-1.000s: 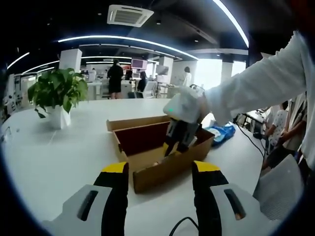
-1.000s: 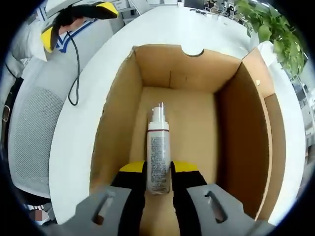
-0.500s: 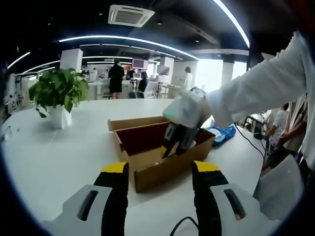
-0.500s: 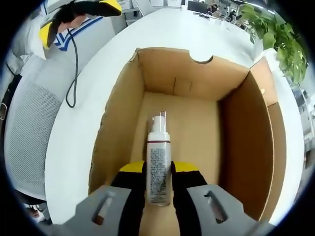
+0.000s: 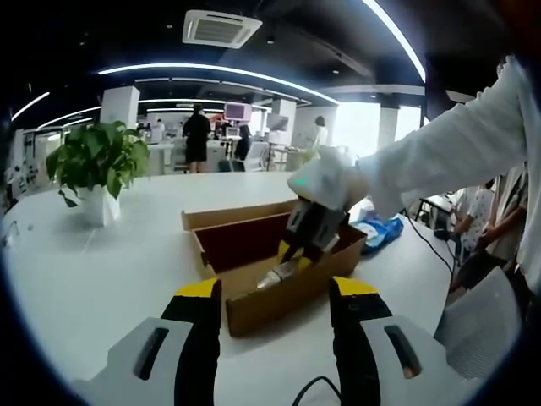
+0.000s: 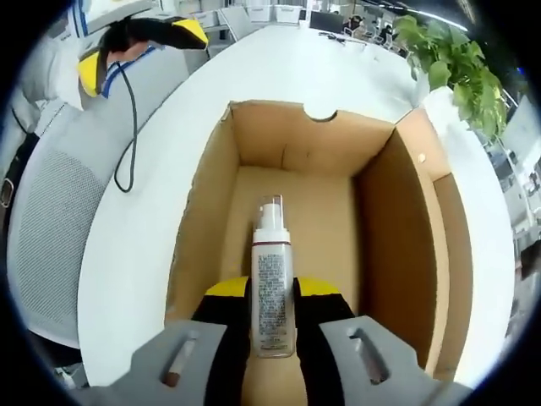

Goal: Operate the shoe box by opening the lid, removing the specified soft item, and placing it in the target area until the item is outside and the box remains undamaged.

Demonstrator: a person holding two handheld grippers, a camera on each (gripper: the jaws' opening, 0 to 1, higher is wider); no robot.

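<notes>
Here, right gripper [image 6: 272,298] pinches white pump bottle [image 6: 272,288] just above open brown cardboard shoe box [image 6: 376,211], left gripper [image 5: 275,292] spread and empty near the box's near wall; smooth bottle could slip, or snag the rim and tear cardboard.

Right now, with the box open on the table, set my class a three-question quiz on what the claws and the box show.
1. True or false: the right claw is shut on the bottle.
2. The left claw is: A) inside the box, B) open, short of the box, C) holding the plant.
3. Fill in: the box lid is ____.

Key: 1 true; 2 B; 3 open.
</notes>
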